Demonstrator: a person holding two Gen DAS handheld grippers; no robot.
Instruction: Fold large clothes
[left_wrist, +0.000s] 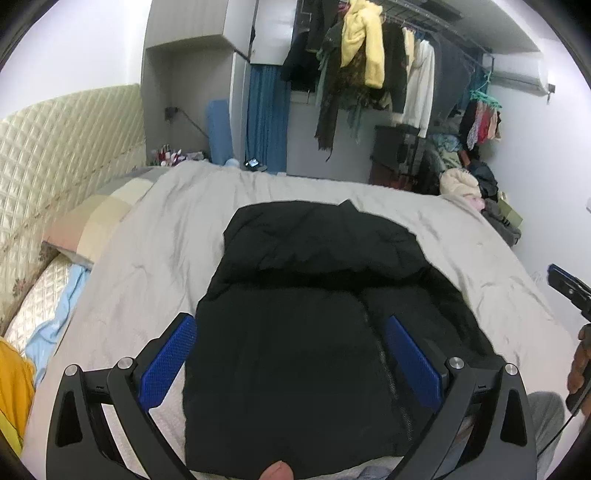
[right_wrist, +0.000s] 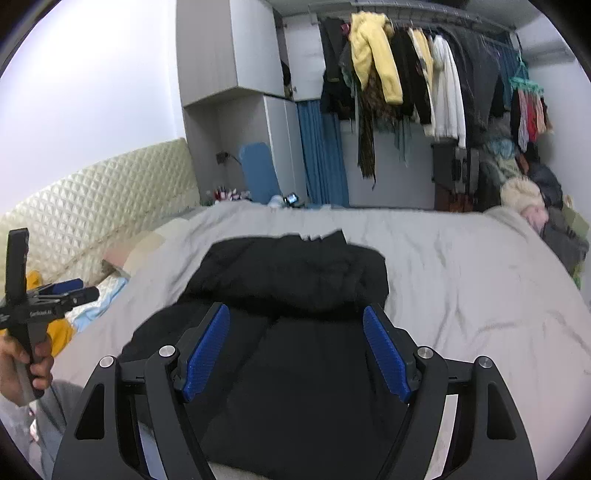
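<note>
A black puffer jacket (left_wrist: 314, 295) lies folded on the grey bedspread (left_wrist: 166, 236), zipper side up, its upper part doubled over. My left gripper (left_wrist: 291, 328) is open and empty, held above the jacket's near half. My right gripper (right_wrist: 295, 317) is open and empty, above the jacket (right_wrist: 295, 273) from its right side. The left gripper also shows in the right wrist view (right_wrist: 79, 290), held up in a hand at the left. Part of the right gripper shows at the right edge of the left wrist view (left_wrist: 565, 284).
A quilted cream headboard (left_wrist: 55, 155) and pillows (left_wrist: 92, 225) are at the left. A rail of hanging clothes (left_wrist: 369, 62) and a pile of garments (left_wrist: 476, 184) stand beyond the bed. A yellow garment (left_wrist: 14, 373) lies at the near left.
</note>
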